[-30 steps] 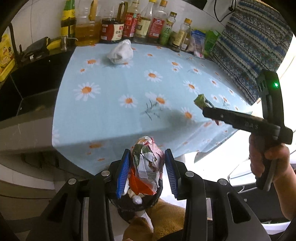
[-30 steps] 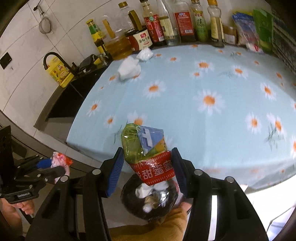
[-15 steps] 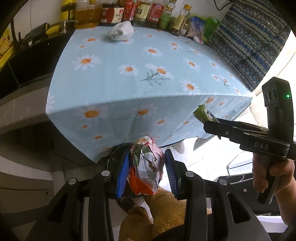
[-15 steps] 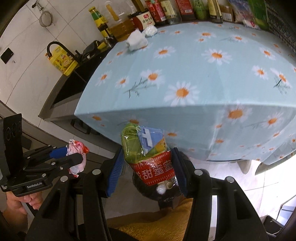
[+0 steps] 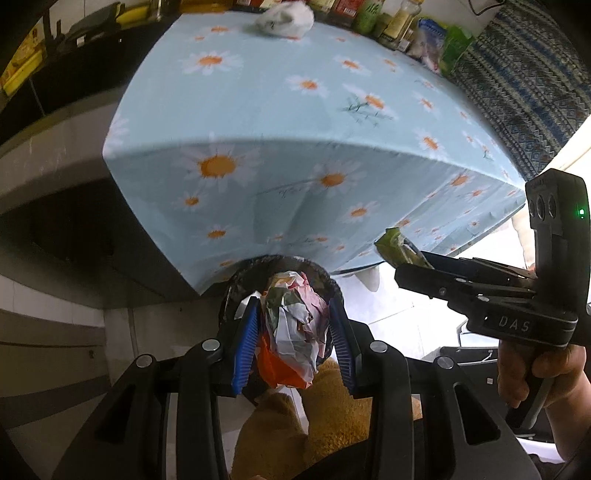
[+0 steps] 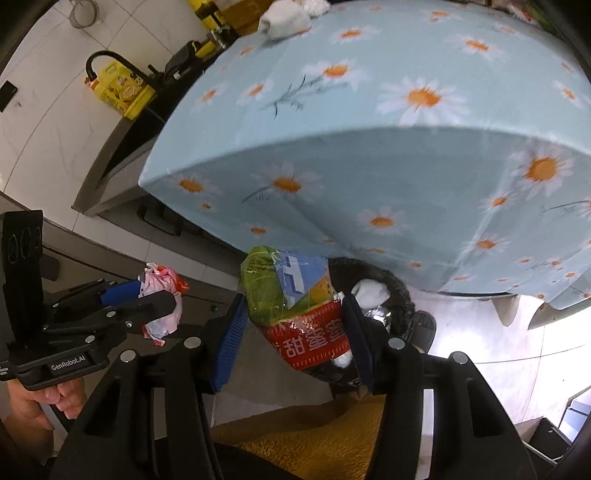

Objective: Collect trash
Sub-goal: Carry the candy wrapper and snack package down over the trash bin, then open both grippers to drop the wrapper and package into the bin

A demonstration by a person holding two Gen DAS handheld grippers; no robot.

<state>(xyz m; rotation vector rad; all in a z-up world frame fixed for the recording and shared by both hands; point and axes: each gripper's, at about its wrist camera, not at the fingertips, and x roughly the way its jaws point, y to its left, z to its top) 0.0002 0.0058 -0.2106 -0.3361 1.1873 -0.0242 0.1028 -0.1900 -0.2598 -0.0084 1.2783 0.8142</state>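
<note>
Below the surface (image 5: 295,110) edge, your left hand-held gripper (image 5: 295,328) pinched a crumpled pink, white and orange wrapper (image 5: 295,332), long axis pointing forward over the black-lined bin (image 5: 334,282). Your right hand-held gripper (image 6: 291,325) clamped a green, blue and red snack packet (image 6: 291,295), long axis also forward, above the same bin. Its interior was mostly hidden. White tissue (image 6: 282,18) lay on the surface.

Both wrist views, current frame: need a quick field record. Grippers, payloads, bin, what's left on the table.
left gripper: shut on crumpled wrapper
right gripper: shut on snack bag
trash bin: black-lined, on the floor below the table edge, already holds white trash
tablecloth: daisy print
left on table: white crumpled paper at far edge
</note>
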